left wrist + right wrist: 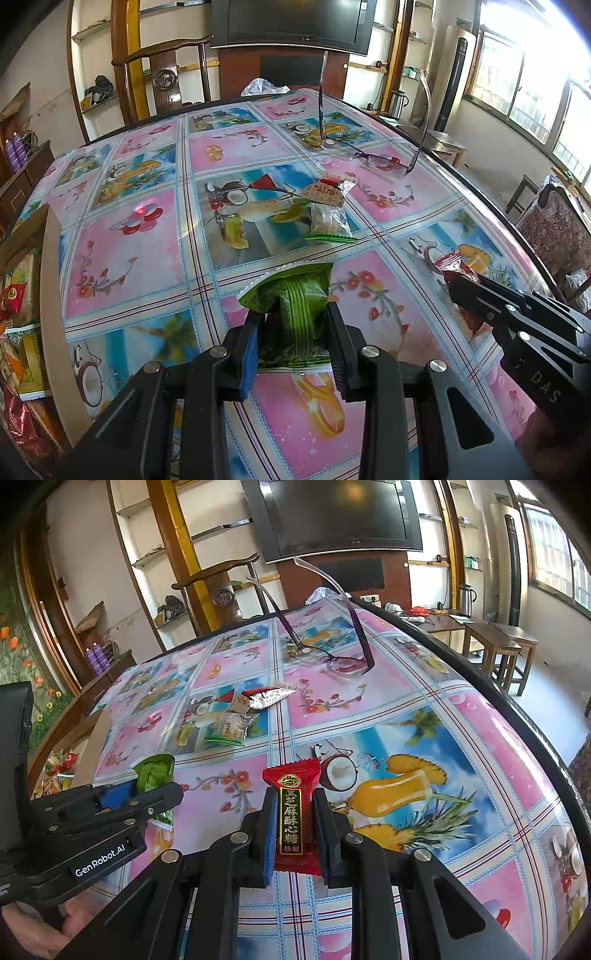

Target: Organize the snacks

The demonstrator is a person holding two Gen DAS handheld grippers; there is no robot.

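Note:
My left gripper [293,314] is shut on a green snack packet [295,295] and holds it just above the flowered tablecloth. It also shows in the right wrist view [155,794] at the left, with the green packet [155,770]. My right gripper [295,794] is shut on a red candy packet [293,812] with gold lettering. The right gripper [458,284] and its red packet [452,266] show at the right of the left wrist view. Two more snacks lie mid-table: a red-and-white wrapped one [327,192] and a clear green-edged one [328,223].
A pair of purple glasses [380,158] lies open on the far right of the table [129,251]. A cardboard box with several snack packets [22,314] stands at the table's left edge. A wooden chair [166,74] and a TV [295,22] are beyond the far edge.

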